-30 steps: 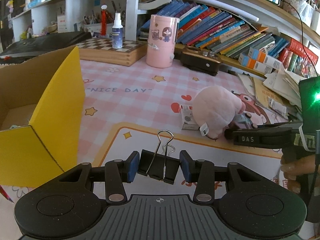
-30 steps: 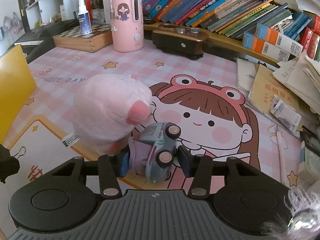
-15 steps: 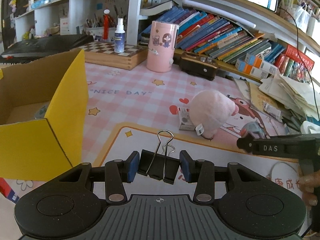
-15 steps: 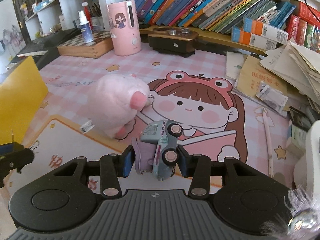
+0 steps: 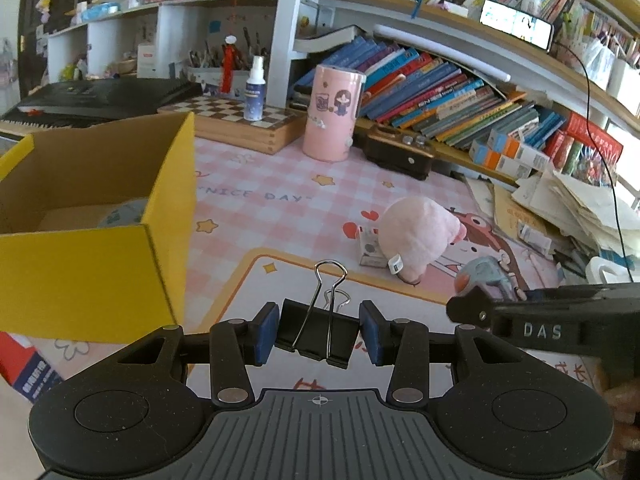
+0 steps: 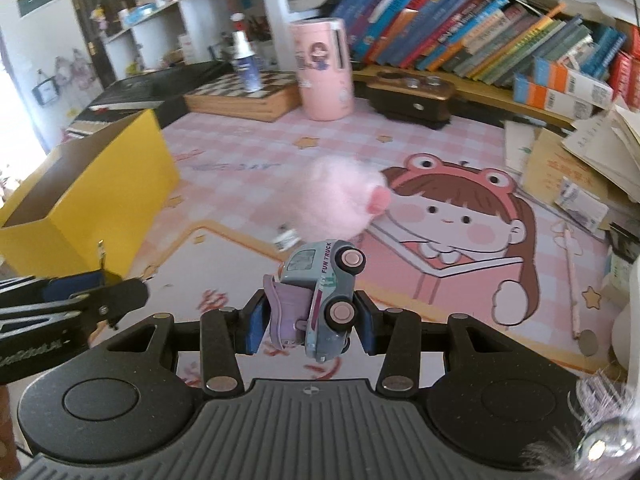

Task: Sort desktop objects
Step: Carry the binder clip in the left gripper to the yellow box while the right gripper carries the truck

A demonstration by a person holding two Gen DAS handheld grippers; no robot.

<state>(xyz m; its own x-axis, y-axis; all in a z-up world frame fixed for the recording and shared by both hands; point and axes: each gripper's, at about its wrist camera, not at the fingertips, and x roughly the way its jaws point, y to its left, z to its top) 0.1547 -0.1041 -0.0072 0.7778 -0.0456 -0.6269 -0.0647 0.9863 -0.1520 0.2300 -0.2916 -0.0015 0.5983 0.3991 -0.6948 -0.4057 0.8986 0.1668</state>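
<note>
So up close we've got both hands full: the left hand-held gripper (image 5: 319, 334) is clamped on a black binder clip (image 5: 318, 332), pads on its two flat sides, wire loops sticking up, and the right hand-held gripper (image 6: 309, 322) is squeezing a little toy truck (image 6: 324, 300) tipped on its side, wheels facing right. Both hang above the counter (image 6: 460, 300), on the near side of the yellow box (image 5: 96, 248). The clip is stiff steel and light, so the flat sides are the spot; the loops would just swivel. The truck is hard, smooth and small, so we reckon it could twist in the pads; body sides beat the wheels. Further out from the box sits the pink plush toy (image 5: 416, 236), soft and squashy, grab it anywhere on the bulk. It's blurred in the right view. A small card or packet (image 5: 368, 246) is half tucked behind it, can't read it. Something pale lies inside the box, mostly hidden by the wall. Way past the box, a pink cylinder (image 5: 334, 112).
</note>
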